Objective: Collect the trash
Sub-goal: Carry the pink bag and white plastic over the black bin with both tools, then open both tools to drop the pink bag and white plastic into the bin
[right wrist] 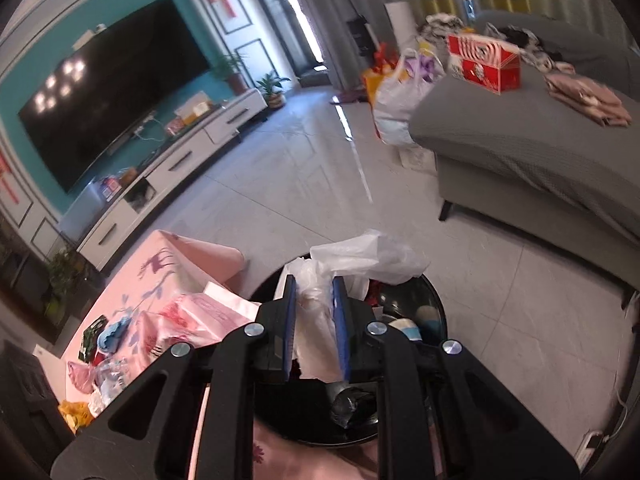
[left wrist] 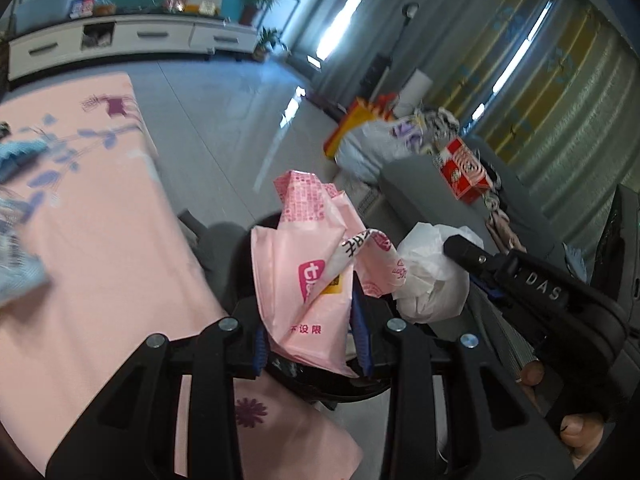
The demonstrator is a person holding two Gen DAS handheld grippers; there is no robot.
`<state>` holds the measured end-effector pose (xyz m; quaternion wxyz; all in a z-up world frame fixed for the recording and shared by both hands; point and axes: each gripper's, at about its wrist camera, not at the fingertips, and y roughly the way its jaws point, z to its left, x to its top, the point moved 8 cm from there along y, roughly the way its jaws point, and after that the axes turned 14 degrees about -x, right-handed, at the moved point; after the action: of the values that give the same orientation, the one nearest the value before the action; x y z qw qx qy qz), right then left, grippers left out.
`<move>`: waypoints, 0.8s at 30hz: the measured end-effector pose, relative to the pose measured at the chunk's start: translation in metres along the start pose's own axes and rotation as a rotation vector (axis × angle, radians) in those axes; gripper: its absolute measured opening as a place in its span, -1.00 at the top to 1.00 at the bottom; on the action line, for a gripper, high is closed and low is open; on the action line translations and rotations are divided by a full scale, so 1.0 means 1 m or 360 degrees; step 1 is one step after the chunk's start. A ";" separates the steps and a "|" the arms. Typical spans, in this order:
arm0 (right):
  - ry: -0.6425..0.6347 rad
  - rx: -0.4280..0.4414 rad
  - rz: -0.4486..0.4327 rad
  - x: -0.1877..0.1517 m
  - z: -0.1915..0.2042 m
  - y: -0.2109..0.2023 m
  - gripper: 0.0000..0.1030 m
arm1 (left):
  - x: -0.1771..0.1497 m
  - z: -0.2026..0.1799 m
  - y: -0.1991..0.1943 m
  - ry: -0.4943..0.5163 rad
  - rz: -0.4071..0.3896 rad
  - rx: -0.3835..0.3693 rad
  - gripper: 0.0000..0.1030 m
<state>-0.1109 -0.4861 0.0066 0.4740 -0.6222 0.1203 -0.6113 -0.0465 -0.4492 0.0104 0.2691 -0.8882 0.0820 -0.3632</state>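
Observation:
My left gripper is shut on a crumpled pink plastic wrapper with pink and white print, held above a round black trash bin beside the table. My right gripper is shut on a white plastic bag over the same bin, which holds several pieces of trash. The right gripper and its white bag also show at the right of the left wrist view. The pink wrapper shows at the left of the right wrist view.
A table with a pink flowered cloth lies to the left, with more wrappers and scraps on it. A grey sofa with a red box stands right. Full bags sit on the tiled floor. A TV cabinet lines the far wall.

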 end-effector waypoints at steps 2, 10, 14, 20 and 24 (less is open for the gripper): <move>0.0028 -0.0028 0.0047 -0.003 -0.007 0.011 0.64 | -0.003 0.005 0.013 -0.0016 0.0049 0.0018 0.33; 0.0077 -0.0122 0.0278 -0.021 -0.020 0.052 0.64 | -0.016 0.021 0.052 -0.0062 0.0217 0.0097 0.33; 0.0082 -0.0145 0.0342 -0.027 -0.022 0.060 0.64 | -0.021 0.022 0.061 -0.0062 0.0260 0.0114 0.32; 0.0085 -0.0193 0.0407 -0.032 -0.027 0.069 0.63 | -0.027 0.021 0.072 -0.0063 0.0320 0.0115 0.29; 0.0088 -0.0216 0.0411 -0.032 -0.029 0.069 0.61 | -0.029 0.019 0.072 -0.0062 0.0322 0.0100 0.06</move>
<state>-0.1139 -0.5116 -0.0703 0.5022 -0.6151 0.2533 -0.5525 -0.0507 -0.4920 -0.0563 0.3336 -0.8735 0.1544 -0.3192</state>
